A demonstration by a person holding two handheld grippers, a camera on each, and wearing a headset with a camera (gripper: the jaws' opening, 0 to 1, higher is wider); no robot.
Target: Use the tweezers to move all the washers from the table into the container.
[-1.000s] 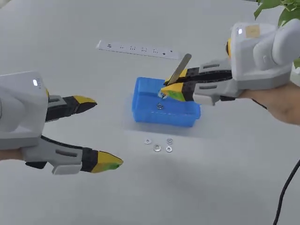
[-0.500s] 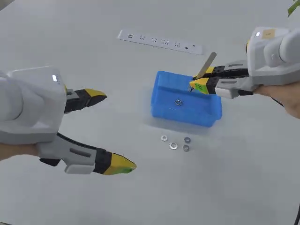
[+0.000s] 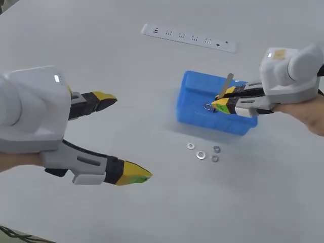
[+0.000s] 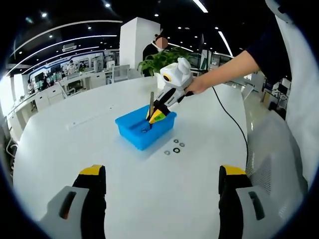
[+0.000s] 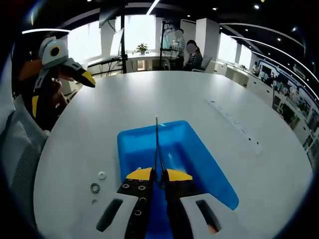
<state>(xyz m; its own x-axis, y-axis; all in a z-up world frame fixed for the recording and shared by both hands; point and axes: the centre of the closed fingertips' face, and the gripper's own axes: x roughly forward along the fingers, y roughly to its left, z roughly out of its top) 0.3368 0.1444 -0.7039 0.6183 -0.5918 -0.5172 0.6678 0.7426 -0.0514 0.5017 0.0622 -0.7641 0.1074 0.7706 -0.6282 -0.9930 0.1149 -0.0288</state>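
A blue container (image 3: 195, 114) stands mid-table with one washer (image 3: 208, 107) lying inside it. My right gripper (image 3: 221, 104) hovers over its right half, shut on metal tweezers (image 3: 226, 85). In the right gripper view the tweezers (image 5: 156, 142) point forward over the container (image 5: 192, 152) from the right gripper (image 5: 158, 175), and the tips look bare. Several washers (image 3: 201, 154) lie on the table just in front of the container. My left gripper (image 3: 121, 137) stands open well to the left, nothing between its fingers. The left gripper view shows the container (image 4: 134, 133) and loose washers (image 4: 176, 149) ahead of the left gripper (image 4: 162, 172).
A white power strip (image 3: 190, 38) lies on the table behind the container. The table (image 3: 152, 212) is a large pale round top. In the left gripper view the person's arm (image 4: 224, 69) reaches in from the right, with a trailing cable (image 4: 234, 122).
The head view has shifted, so the container sits further right in the picture. The right gripper with the tweezers has moved slightly, from the container's far rim towards its middle. The left gripper stays open.
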